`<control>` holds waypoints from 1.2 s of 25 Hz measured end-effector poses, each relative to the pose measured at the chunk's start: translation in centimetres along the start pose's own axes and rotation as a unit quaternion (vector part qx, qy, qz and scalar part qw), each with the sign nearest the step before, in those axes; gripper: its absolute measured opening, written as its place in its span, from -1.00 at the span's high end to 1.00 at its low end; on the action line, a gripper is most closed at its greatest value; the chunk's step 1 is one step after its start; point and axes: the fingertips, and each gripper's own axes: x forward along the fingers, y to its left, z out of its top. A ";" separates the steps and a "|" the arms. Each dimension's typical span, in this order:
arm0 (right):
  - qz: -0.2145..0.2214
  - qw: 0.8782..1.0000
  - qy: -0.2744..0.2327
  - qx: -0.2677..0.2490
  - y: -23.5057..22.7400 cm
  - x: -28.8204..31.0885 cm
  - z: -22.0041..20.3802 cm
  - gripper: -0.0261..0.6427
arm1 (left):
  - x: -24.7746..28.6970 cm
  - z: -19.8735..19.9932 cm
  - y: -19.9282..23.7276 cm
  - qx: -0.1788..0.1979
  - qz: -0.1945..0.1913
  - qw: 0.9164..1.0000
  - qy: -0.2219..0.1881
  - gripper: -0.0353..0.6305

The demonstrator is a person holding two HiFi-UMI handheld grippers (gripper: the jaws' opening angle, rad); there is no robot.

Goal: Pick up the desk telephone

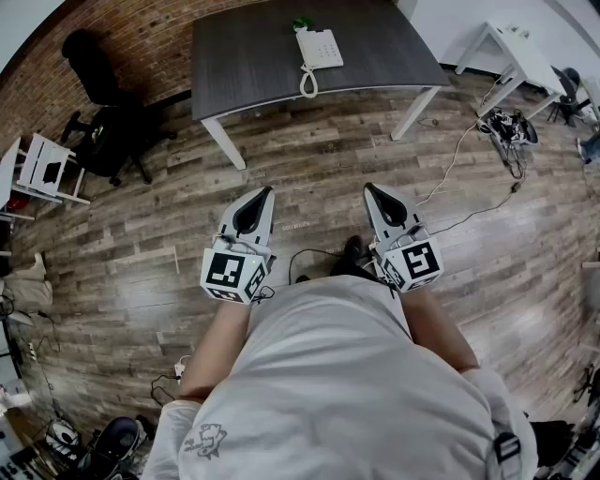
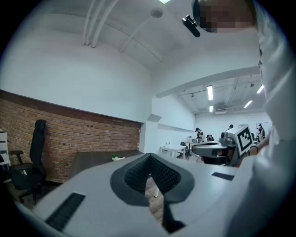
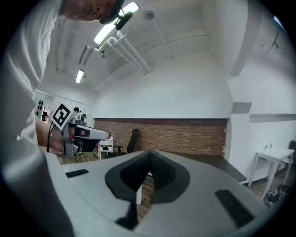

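Note:
A white desk telephone (image 1: 320,48) with a coiled cord lies on the dark grey table (image 1: 253,66) at the far side of the room; a small green thing (image 1: 300,23) sits beside it. In the left gripper view the phone (image 2: 118,158) shows as a small pale shape on the tabletop. My left gripper (image 1: 267,191) and right gripper (image 1: 367,187) are held level side by side in front of the person's body, well short of the table. Both are shut, jaws together with nothing between them (image 2: 149,156) (image 3: 149,152).
A black office chair (image 1: 103,112) stands left of the table by the brick wall. A white side table (image 1: 511,52) stands at the far right, with cables (image 1: 469,178) trailing over the wooden floor. A white chair (image 1: 42,169) is at the left.

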 end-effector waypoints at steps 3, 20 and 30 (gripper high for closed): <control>0.001 1.000 -0.001 0.000 -0.3 0.2 0.1 0.91 | 0.3 0.1 0.2 -0.002 0.003 1.000 0.001 0.86; 0.028 1.000 0.010 0.009 -4.6 2.7 -1.2 0.91 | 5.4 -1.3 0.1 -0.019 0.004 1.000 0.018 0.86; 0.020 0.999 0.020 0.020 -13.3 4.3 -3.2 0.47 | 13.1 -1.7 -0.5 -0.016 0.006 1.000 0.019 0.22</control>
